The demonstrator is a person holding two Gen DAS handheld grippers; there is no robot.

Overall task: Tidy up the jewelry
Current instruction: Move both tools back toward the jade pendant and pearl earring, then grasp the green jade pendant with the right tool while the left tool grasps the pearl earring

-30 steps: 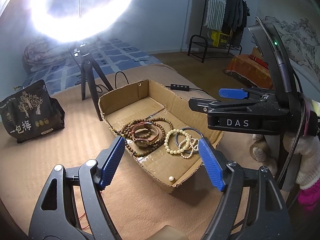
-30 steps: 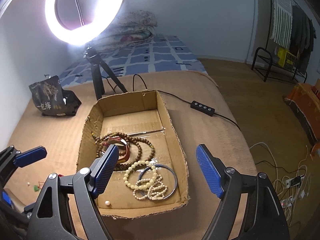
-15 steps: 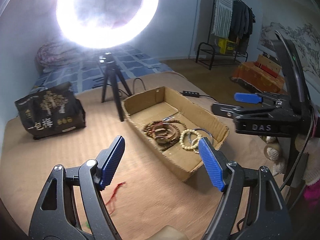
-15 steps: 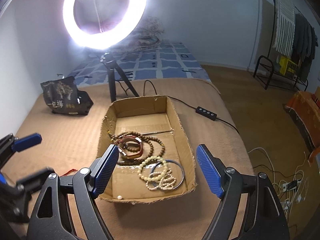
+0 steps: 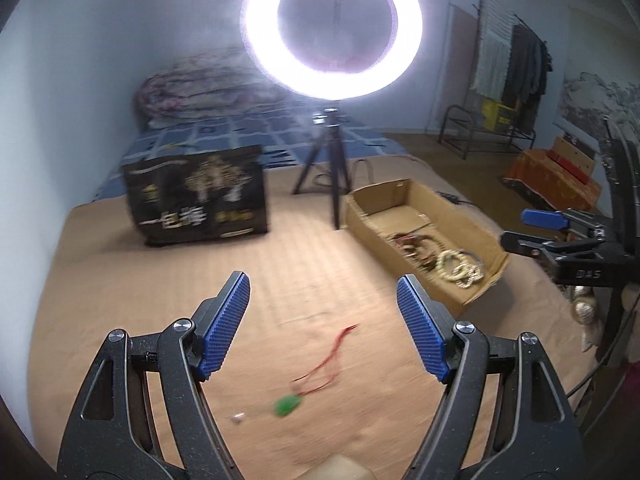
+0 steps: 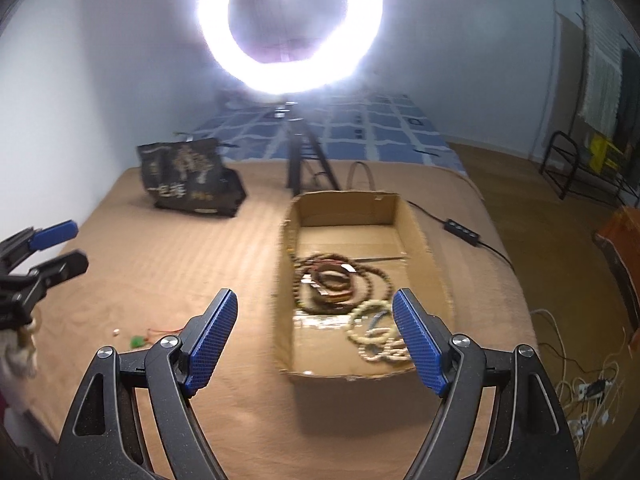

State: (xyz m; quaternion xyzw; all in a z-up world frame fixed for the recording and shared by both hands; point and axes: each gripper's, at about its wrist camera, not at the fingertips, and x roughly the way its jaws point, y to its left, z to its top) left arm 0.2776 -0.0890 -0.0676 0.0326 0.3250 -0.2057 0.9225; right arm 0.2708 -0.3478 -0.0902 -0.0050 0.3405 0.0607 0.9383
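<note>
Your left gripper [image 5: 322,328] is hovering, fingers spread and empty, with the pendant [image 5: 287,405] lying just below and ahead of them, its red cord [image 5: 332,354] trailing toward the box [image 5: 452,300]. The right gripper [image 6: 312,336], also spread, is hanging farther off.

1. My left wrist view sits low over the bed's near-left part, facing the ring light [image 5: 332,28].
2. My right wrist view looks close over the cardboard box [image 6: 416,220]; both share box [image 5: 468,216], light [image 6: 288,20].
</note>
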